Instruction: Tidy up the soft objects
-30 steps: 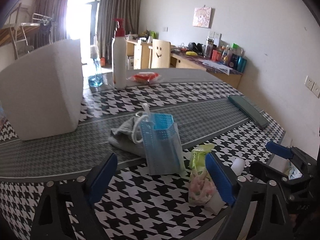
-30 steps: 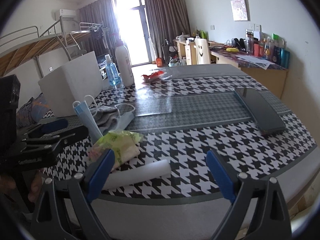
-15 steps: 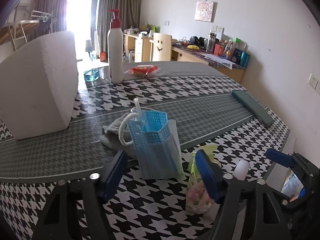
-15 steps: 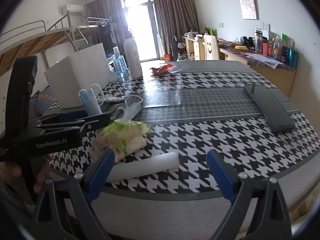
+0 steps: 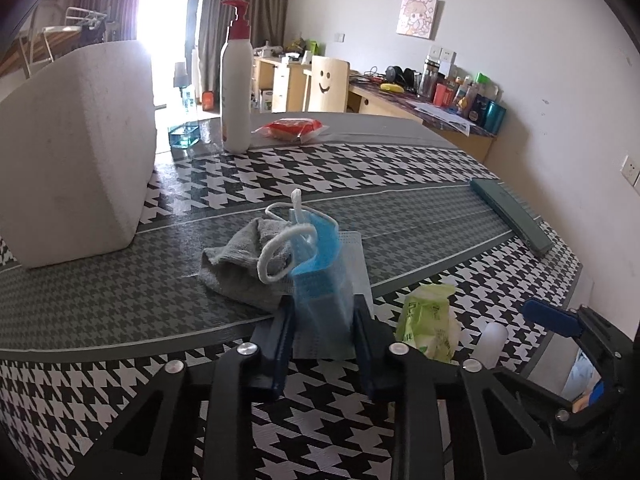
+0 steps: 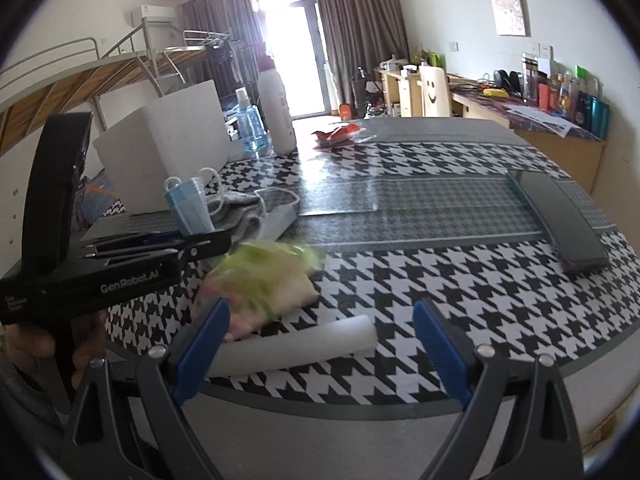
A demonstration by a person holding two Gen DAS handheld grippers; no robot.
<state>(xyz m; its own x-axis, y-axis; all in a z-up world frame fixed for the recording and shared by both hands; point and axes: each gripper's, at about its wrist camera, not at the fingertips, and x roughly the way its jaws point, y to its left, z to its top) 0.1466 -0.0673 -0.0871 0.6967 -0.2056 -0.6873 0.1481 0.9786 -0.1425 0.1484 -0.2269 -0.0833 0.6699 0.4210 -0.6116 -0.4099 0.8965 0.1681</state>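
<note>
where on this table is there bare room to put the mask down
Free: the wide patterned stretch between the grey cloth and the dark flat case, and the strip toward the red packet. Crowded: the near left, where cloth, green wipes pack and white foam roll cluster beside the foam box.

I count two grippers: the left gripper [image 5: 322,316] and the right gripper [image 6: 320,344]. On the table [image 6: 420,280] I see one blue face mask [image 5: 320,276], one grey cloth [image 5: 240,268], one green wipes packet [image 5: 428,328], one white foam roll [image 6: 296,348], one white foam box [image 5: 76,152], one pump bottle [image 5: 236,88], one blue spray bottle [image 6: 250,124], one red snack packet [image 5: 292,128] and one dark flat case [image 6: 560,216].
</note>
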